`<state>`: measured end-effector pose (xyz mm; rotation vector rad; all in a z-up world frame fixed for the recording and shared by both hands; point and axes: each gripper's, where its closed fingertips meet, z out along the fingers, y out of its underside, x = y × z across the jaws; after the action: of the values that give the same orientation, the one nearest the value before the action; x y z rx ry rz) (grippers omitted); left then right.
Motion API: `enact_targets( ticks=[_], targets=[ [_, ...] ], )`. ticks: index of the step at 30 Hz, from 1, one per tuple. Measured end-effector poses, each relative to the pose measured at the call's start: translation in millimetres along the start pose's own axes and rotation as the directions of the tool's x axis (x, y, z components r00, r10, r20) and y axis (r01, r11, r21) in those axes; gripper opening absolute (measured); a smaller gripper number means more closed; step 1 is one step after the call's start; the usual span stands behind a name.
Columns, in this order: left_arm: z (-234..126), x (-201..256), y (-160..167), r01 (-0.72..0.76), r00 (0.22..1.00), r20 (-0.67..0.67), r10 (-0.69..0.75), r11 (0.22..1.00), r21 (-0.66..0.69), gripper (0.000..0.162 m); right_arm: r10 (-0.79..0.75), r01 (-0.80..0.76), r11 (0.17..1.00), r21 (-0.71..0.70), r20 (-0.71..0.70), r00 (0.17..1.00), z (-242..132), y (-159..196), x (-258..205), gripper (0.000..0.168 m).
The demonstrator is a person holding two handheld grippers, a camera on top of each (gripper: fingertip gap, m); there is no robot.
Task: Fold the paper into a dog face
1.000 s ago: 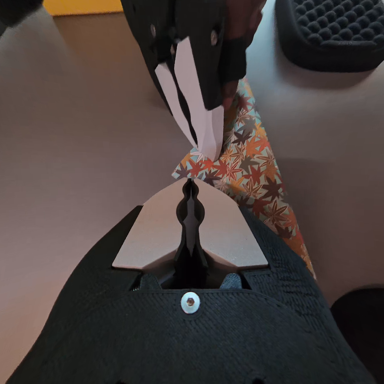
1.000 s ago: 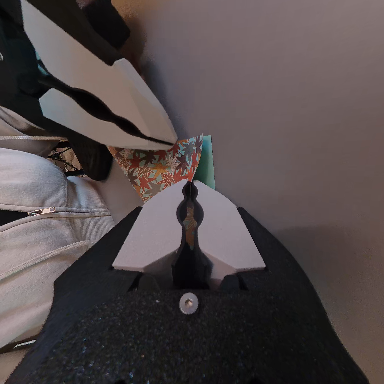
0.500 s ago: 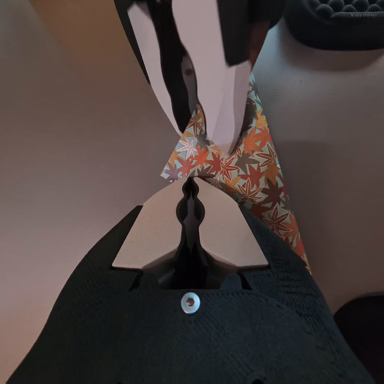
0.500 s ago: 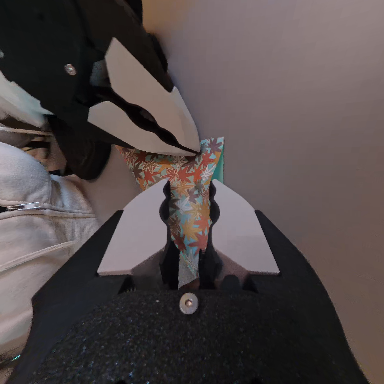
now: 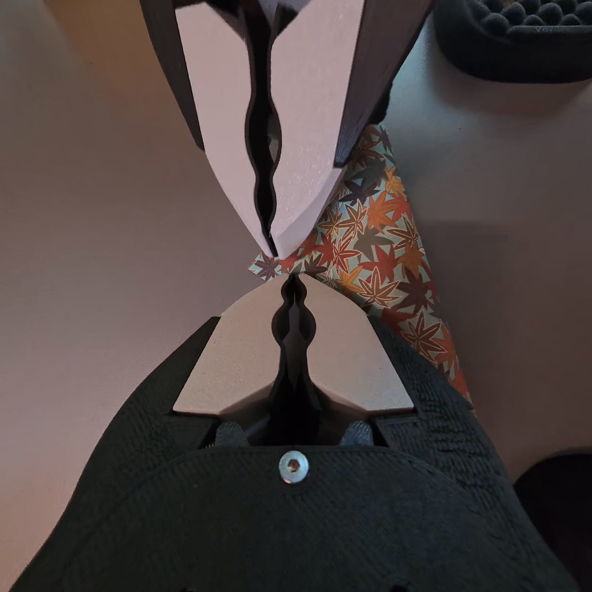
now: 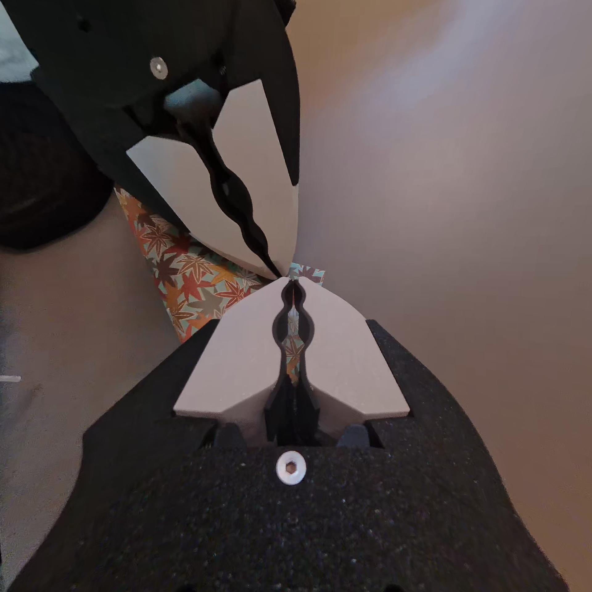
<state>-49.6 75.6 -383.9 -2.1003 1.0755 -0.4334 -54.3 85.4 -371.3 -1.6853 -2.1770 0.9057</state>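
Note:
The paper point(image 5: 378, 266) has an autumn-leaf print and lies folded into a narrow pointed shape on the grey table point(image 5: 112, 224). My left gripper point(image 5: 293, 278) is shut, with its tips pinching the paper's near corner. My right gripper point(image 5: 272, 251) comes in from above in the left wrist view, shut, almost tip to tip with the left one. In the right wrist view my right gripper point(image 6: 293, 281) is shut on the paper point(image 6: 192, 282), and a strip of the print shows in the gap between its fingers point(image 6: 243, 346). The left gripper point(image 6: 278, 274) reaches in from the upper left.
A black foam pad with a bumpy surface point(image 5: 528, 38) lies at the back right. A dark round object point(image 5: 563, 519) sits at the near right; it also shows at the left of the right wrist view point(image 6: 41, 166). Left and right tips are no more than a few centimetres apart.
My right gripper opened around the paper half a second ago and has now shut on it again, turned to face the left gripper tip to tip. The left gripper has stayed shut at the same corner.

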Motion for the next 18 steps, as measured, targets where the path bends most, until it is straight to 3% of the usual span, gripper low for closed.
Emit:
enact_targets(
  ticks=[3,18],
  targets=[
    [0.0,0.0,-0.2,-0.017,1.0,0.016,0.017,1.0,0.002,0.001,-0.038,0.038,0.998,-0.047,0.001,0.999,6.5,7.8,0.3,0.0],
    [1.9,-4.6,-2.4,0.003,1.0,0.006,-0.003,1.0,-0.008,0.0,-0.176,0.177,0.984,0.016,-0.059,0.983,7.8,8.3,0.5,0.0]
  ],
)
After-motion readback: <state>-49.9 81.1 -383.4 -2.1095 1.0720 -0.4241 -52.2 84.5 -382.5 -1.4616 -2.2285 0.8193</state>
